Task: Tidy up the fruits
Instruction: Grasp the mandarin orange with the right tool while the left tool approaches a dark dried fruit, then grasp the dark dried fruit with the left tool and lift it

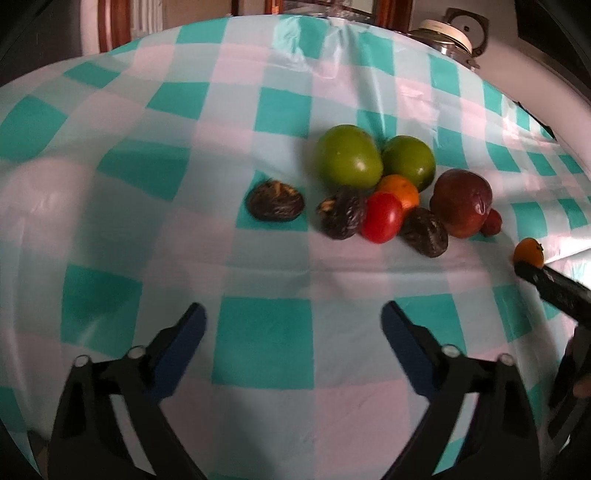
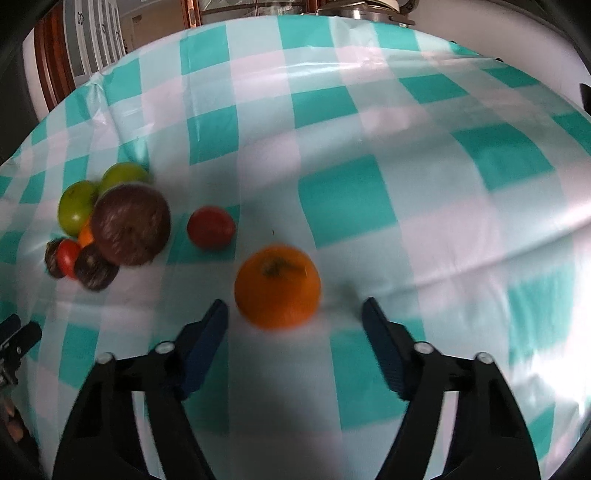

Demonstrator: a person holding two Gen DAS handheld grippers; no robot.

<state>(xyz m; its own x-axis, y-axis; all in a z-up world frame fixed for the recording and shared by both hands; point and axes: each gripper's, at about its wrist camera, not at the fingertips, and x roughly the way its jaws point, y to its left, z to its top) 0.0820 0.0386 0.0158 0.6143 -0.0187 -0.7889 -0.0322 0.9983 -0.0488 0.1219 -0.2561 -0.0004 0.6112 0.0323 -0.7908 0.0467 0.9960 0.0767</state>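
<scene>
A cluster of fruit lies on the checked tablecloth [image 1: 258,343]: two green fruits [image 1: 347,155], a dark red apple [image 1: 461,203], a red tomato [image 1: 382,218], a small orange fruit [image 1: 400,190] and three dark wrinkled fruits, one [image 1: 275,201] apart to the left. My left gripper [image 1: 293,321] is open and empty, short of the cluster. My right gripper [image 2: 295,314] is open, its fingers on either side of an orange [image 2: 277,288] just ahead, not touching it. A red tomato [image 2: 210,227] lies beyond the orange. The cluster shows at left in the right wrist view [image 2: 129,225].
A metal pot with a cream lid [image 1: 448,35] stands past the table's far right edge. Wooden furniture stands behind the table [image 2: 51,66]. The right gripper's finger [image 1: 554,288] shows at the right edge of the left wrist view, by the orange [image 1: 530,253].
</scene>
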